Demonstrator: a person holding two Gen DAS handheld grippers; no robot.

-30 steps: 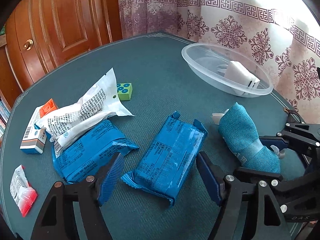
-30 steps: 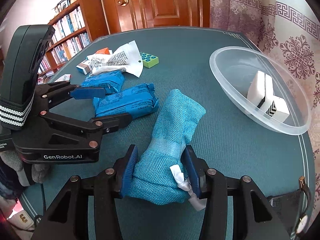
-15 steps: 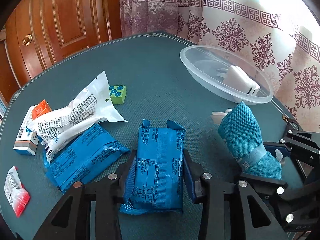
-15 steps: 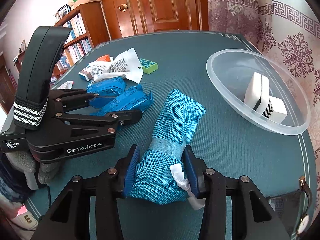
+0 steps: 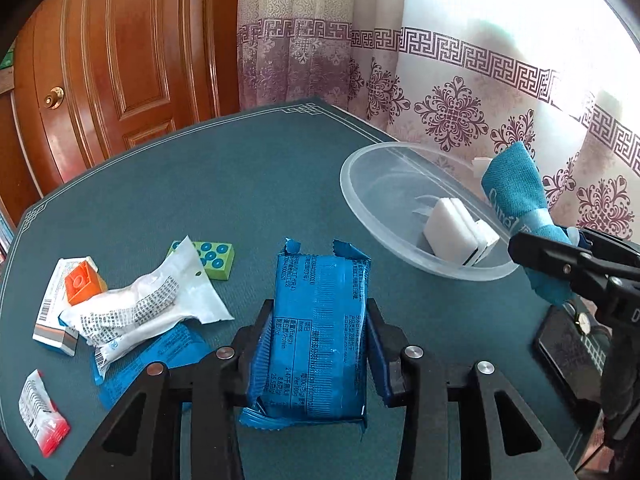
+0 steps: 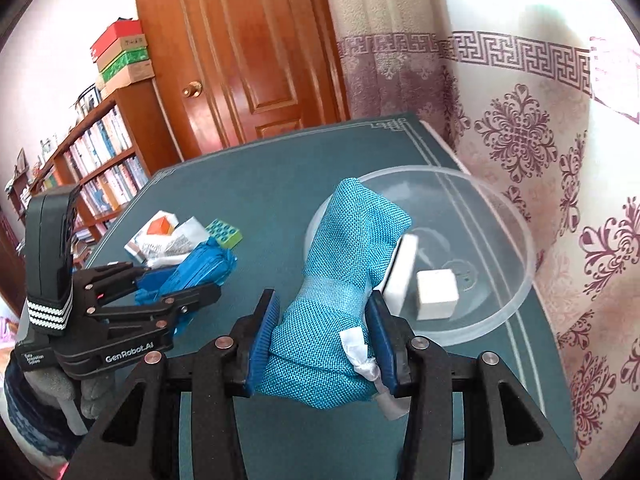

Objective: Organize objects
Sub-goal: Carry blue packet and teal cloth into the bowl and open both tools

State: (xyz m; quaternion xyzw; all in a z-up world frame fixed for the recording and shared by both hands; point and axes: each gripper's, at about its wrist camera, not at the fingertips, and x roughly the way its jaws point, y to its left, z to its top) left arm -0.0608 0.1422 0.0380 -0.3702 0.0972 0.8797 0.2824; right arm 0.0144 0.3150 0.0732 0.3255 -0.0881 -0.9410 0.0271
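Fingers: left gripper (image 5: 320, 344) clamps glossy blue packet (image 5: 320, 332) | right gripper (image 6: 324, 340) clamps teal woven roll (image 6: 344, 276), possibly cloth

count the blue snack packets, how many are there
2. One blue packet is clamped in the left gripper, lifted off the table. The other blue packet lies on the table, partly under the white wrapper. More could be hidden beneath.

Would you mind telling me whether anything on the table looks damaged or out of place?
The white wrapper lies crumpled and apparently torn open over a blue packet and beside the small carton. The packet in the left gripper has ragged, torn-looking top corners.
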